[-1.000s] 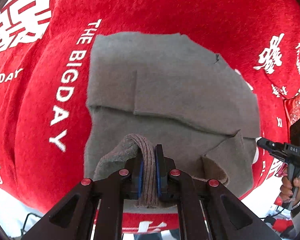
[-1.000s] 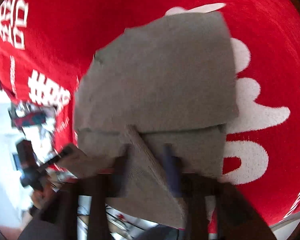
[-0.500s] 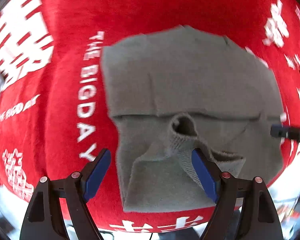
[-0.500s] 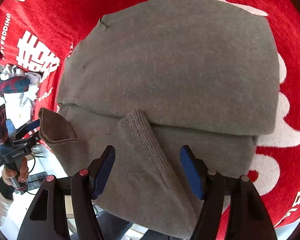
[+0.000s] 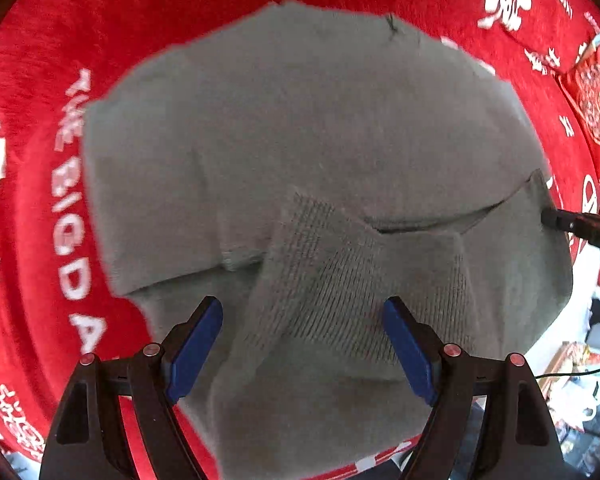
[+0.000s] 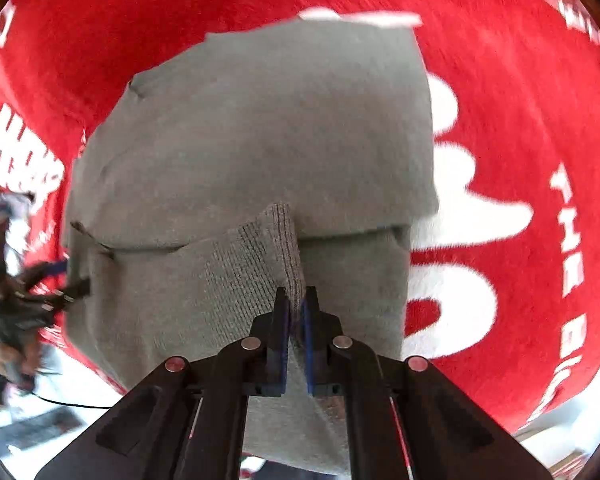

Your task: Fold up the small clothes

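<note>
Jaws of my right gripper (image 6: 295, 312) pinch the grey sweater's (image 6: 260, 140) ribbed cuff (image 6: 276, 248); only the left view shows my left gripper (image 5: 302, 344) spread wide, straddling that ribbing untouched.

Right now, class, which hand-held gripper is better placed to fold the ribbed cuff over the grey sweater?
Right hand-held gripper: shut on the ribbed cuff. Left hand-held gripper hangs open above the grey sweater.

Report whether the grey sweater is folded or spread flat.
Partly folded: the grey sweater lies in overlapping layers on the red cloth, its ribbed cuff pinched in the shut right gripper.
</note>
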`<state>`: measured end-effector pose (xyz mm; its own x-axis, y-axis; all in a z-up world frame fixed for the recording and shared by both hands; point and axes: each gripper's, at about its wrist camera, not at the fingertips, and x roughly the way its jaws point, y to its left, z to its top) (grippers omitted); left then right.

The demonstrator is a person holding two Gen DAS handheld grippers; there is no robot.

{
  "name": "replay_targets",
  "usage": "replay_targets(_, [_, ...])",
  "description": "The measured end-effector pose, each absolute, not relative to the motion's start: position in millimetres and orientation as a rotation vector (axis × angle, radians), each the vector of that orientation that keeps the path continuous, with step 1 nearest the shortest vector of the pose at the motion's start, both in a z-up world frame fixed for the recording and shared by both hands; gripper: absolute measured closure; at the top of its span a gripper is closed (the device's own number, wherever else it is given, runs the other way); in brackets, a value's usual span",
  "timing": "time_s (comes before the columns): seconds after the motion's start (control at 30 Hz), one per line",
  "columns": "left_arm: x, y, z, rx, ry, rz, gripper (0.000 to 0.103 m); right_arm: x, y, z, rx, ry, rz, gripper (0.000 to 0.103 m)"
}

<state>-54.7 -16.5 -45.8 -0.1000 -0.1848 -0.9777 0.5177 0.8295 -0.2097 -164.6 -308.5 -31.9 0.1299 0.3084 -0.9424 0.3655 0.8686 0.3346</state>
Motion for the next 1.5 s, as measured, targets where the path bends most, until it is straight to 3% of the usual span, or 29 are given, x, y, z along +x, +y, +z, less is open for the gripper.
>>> replay_targets(0.07, [-57,-22,-53,0.279,1.562,-0.605,0.02,-164,-313,-35,0.614,1.467,-0.032,0.086])
replay_targets(0.13, [-56,-24,-51,0.258,1.544,-0.609,0.021,-163,-316,-35,0.636,1.455,-0.007,0.053])
replay_targets(0.17, [-55,-23,-50,0.236,1.543,-0.612,0.023,-162,-315,-35,0.636,1.449,0.003,0.052])
replay_targets(0.2, [-54,-20,-48,0.208,1.543,-0.613,0.036,-162,-313,-36,0.629,1.455,0.007,0.055])
replay_targets(0.27, [-52,-13,-46,0.182,1.541,-0.601,0.063,-159,-306,-36,0.572,1.483,0.002,0.096])
replay_targets(0.3, [-51,-9,-43,0.161,1.541,-0.603,0.095,-159,-300,-33,0.529,1.496,-0.004,0.096])
replay_targets(0.33, [-50,-4,-41,0.133,1.548,-0.605,0.096,-160,-297,-29,0.505,1.492,-0.006,0.096])
replay_targets(0.63, [-53,38,57,0.013,1.372,-0.574,0.096,-170,-300,75,0.371,1.274,0.023,0.096])
replay_targets(0.87, [1,34,98,-0.028,1.206,-0.525,0.096,-85,-313,105,0.299,1.136,0.022,0.096])
replay_targets(1.0, [43,15,70,-0.006,1.183,-0.466,0.096,-25,-329,54,0.334,1.197,0.01,0.096])
replay_targets(1.2, [78,-11,-19,0.062,1.284,-0.351,0.096,3,-346,-33,0.436,1.323,-0.053,0.096])
replay_targets(1.33, [83,-9,-49,0.059,1.317,-0.291,0.095,-1,-357,-43,0.549,1.302,-0.07,0.097])
replay_targets(1.37, [83,-8,-51,0.062,1.312,-0.275,0.091,-2,-359,-42,0.561,1.298,-0.078,0.097])
replay_targets(1.4, [84,-6,-50,0.07,1.311,-0.253,0.077,-3,-362,-39,0.567,1.295,-0.105,0.095])
replay_targets(1.43, [85,-2,-48,0.085,1.305,-0.209,0.056,-5,-365,-35,0.551,1.299,-0.152,0.081])
replay_targets(1.5, [87,10,-41,0.113,1.28,-0.112,0.046,-9,-377,-29,0.542,1.296,-0.254,0.065])
